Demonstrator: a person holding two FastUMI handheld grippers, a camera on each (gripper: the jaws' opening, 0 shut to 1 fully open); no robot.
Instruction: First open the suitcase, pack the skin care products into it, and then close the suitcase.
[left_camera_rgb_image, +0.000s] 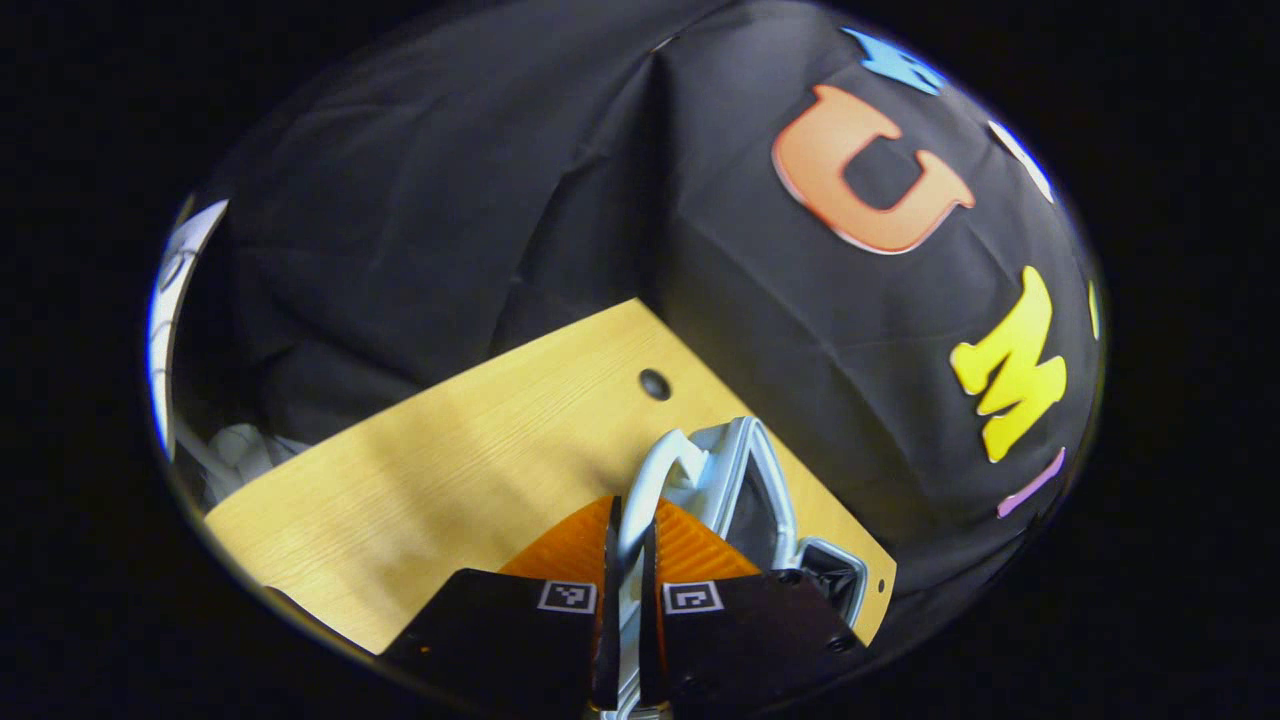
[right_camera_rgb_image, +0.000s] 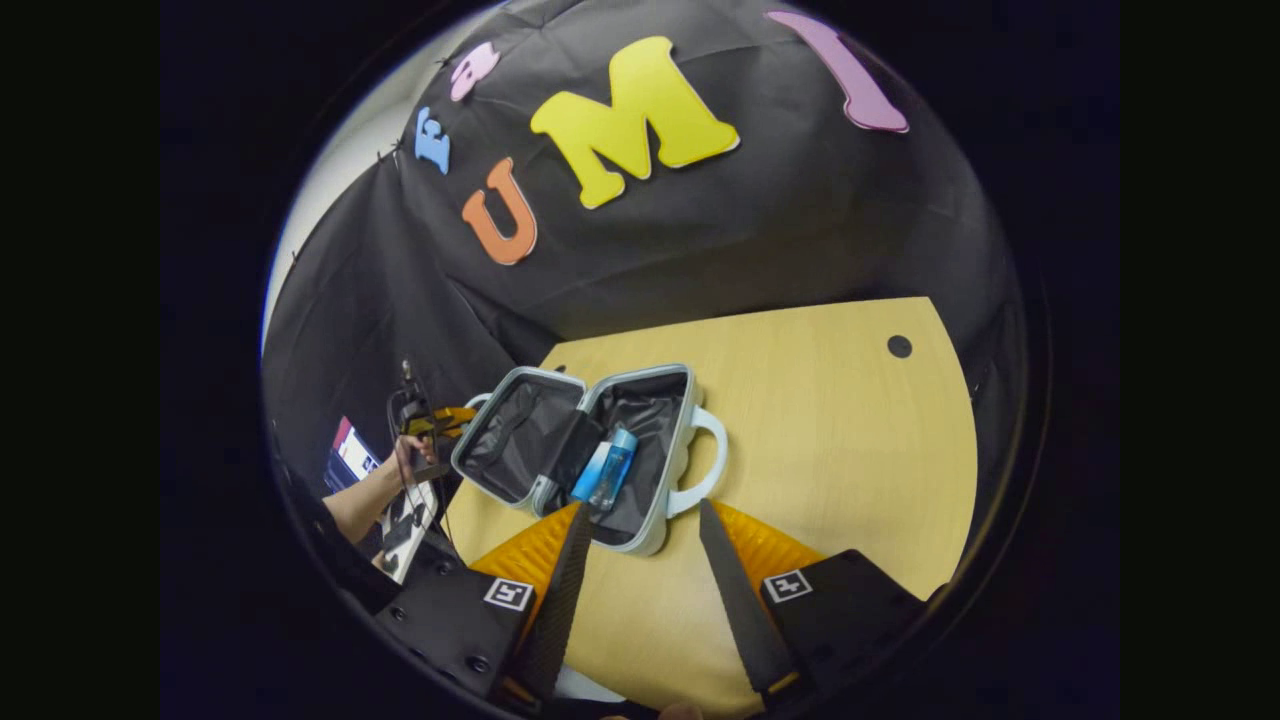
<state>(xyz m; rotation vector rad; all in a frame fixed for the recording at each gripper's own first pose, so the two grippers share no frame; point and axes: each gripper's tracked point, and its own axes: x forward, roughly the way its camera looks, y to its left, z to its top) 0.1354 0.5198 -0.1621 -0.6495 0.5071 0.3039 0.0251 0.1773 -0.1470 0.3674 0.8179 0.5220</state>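
No brand name or readable writing shows on the suitcase or on the blue skin care tubes; the only markings are small square black-and-white tags on the backs of both grippers' fingers. In the right gripper view the suitcase lies flat and wide open on the wooden table, ahead of the right gripper and a little toward its left finger, whose tip comes just short of the near rim of the case. The tubes lie side by side in the half of the case nearer this gripper's centre line, against the dark lining, close to the hinge fold; the white handle of that half sticks out toward the right finger's side. The right gripper's fingers are spread far apart with only bare table between them, holding and touching nothing. Beyond the far-left half of the case, a person's hand holds the other gripper at that half's edge. In the left gripper view, the left gripper has its fingers nearly closed, pinched on the pale curved handle of the suitcase, whose silver rim rises just ahead and slightly to the right of the fingertips.
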